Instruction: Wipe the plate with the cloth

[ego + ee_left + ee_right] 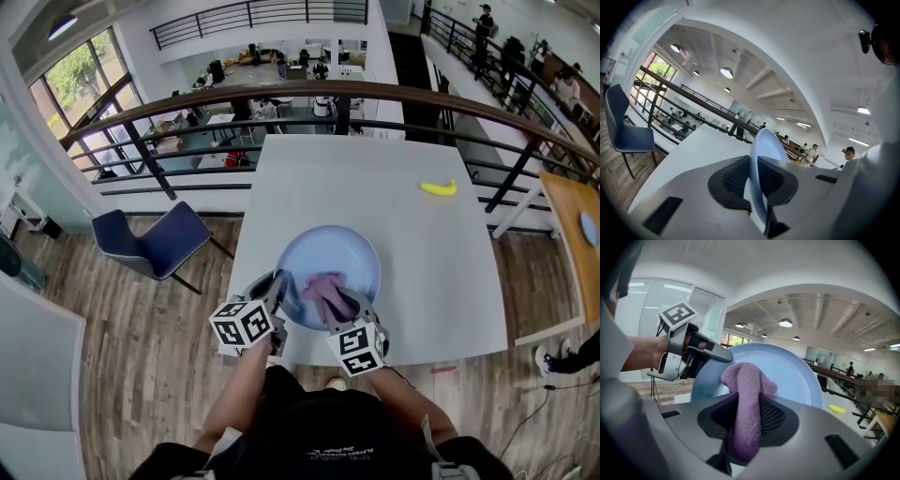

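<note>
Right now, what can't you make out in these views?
- Near rim of plate: head view, hidden under left gripper and right gripper.
- Whether cloth touches plate: right gripper view, cloth's own bulk hides the contact; head view too small.
- Tail of cloth: right gripper view, sunk between the jaws.
- Whether plate rests on table: left gripper view, gripper body hides the lower rim.

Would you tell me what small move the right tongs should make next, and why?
Probably sweep the right tongs across towards the far rim: they are shut on the purple cloth, which sits on the near part of the light blue plate, while the left tongs clamp its near rim.
</note>
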The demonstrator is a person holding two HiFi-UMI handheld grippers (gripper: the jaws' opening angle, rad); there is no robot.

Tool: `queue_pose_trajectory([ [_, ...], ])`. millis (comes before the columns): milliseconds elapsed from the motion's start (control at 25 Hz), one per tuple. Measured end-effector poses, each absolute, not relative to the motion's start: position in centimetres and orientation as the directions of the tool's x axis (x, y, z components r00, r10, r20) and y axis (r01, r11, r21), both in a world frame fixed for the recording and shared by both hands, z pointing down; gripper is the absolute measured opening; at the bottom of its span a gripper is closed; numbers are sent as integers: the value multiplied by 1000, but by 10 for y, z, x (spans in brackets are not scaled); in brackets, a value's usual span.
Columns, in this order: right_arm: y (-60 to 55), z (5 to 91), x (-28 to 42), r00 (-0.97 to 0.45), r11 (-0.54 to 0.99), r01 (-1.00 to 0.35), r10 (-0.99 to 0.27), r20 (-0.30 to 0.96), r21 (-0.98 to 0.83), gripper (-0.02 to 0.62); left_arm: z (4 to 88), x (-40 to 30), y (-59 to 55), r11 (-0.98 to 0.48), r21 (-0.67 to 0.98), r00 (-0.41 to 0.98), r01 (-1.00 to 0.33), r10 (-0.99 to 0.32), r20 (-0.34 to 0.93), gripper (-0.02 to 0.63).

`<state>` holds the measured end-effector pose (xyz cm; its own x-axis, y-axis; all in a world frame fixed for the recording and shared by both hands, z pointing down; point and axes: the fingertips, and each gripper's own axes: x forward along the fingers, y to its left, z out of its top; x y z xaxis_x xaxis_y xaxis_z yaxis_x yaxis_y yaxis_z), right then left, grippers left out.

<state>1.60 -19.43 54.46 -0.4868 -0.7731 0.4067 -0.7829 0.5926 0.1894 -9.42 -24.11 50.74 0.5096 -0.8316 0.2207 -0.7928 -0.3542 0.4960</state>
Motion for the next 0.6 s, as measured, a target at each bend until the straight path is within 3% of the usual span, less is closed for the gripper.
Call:
queue_pose_trajectory([
  [600,-216,539,62,-379,460,-876,-843,382,147,123,501,-111,-231,-350,511,500,-785,-845,189,41],
])
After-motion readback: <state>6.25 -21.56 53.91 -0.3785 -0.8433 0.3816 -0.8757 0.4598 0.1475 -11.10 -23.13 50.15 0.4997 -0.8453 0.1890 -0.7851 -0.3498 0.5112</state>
